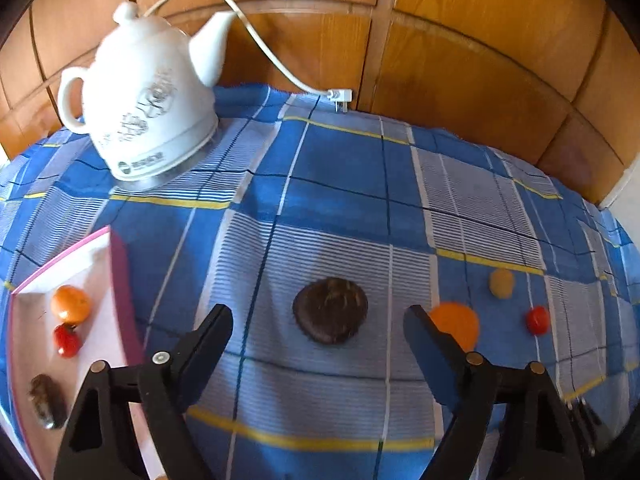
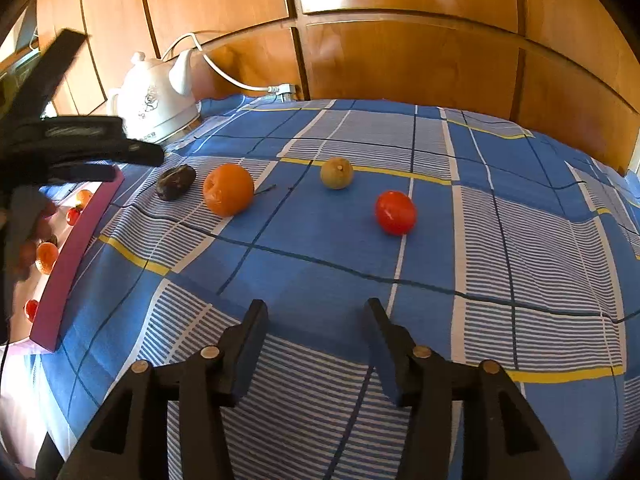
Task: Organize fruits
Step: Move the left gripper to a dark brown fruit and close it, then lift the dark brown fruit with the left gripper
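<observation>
The left gripper [image 1: 318,330] stands wide apart and grips nothing; its right finger [image 1: 430,354] hides part of the orange [image 1: 458,322]. The dark brown fruit [image 1: 330,310] lies between the fingers, at 12 o'clock. At 9 o'clock the pink-edged tray [image 1: 120,288], cut off by the frame, holds small fruits. The right gripper [image 2: 316,336] is open and bare, with checked cloth [image 2: 320,248] ahead and the red tomato [image 2: 395,212] at 1 o'clock.

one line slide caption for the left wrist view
Open left hand-held gripper poised over a dark brown fruit on the blue checked cloth.
</observation>
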Tool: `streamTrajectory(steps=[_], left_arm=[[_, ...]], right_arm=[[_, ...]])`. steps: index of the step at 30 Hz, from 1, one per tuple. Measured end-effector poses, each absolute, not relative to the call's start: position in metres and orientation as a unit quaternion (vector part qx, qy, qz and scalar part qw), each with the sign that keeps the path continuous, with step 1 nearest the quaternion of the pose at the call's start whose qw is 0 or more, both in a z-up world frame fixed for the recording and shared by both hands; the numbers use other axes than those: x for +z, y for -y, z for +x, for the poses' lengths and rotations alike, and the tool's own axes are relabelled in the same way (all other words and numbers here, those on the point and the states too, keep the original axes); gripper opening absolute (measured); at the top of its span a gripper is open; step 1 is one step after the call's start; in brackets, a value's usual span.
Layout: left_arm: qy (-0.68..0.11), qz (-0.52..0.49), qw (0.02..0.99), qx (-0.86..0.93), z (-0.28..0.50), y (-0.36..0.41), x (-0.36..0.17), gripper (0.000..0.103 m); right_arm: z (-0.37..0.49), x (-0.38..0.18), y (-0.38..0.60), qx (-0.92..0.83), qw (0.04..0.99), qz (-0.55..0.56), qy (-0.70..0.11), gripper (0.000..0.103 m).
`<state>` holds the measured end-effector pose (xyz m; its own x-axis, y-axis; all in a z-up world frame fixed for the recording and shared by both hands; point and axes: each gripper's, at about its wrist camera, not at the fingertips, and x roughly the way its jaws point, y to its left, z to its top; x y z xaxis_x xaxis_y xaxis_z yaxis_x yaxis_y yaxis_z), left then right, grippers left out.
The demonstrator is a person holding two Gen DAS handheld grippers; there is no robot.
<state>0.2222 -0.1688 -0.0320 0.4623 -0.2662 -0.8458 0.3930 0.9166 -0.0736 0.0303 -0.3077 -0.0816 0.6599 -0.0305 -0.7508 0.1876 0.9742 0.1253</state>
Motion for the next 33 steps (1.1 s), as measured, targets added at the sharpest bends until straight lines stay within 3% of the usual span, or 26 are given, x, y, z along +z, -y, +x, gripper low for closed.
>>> streamTrajectory(steps=[6, 8, 21, 33], left_arm=[[-0.519, 0.052, 0.834, -0.179, 0.247, 0.178, -0.063, 0.06], [-0.506, 0.054, 0.84, -0.188, 0.246, 0.181, -0.062, 0.048], [-0.427, 0.046, 0.871, -0.237, 0.147, 0.162, -0.029, 0.048], [-0.401, 0.102, 0.877, -0.245, 0.076, 0.159, -0.07, 0.048]], right_arm=[[0.03, -0.082, 0.306, -0.058, 0.907, 0.094, -0.407, 0.055], [0.03, -0.082, 0.306, -0.058, 0.907, 0.093, -0.407, 0.056], [0.029, -0.083, 0.308, -0.056, 0.908, 0.097, -0.404, 0.056], [0.024, -0.076, 0.314, -0.048, 0.907, 0.114, -0.404, 0.056]])
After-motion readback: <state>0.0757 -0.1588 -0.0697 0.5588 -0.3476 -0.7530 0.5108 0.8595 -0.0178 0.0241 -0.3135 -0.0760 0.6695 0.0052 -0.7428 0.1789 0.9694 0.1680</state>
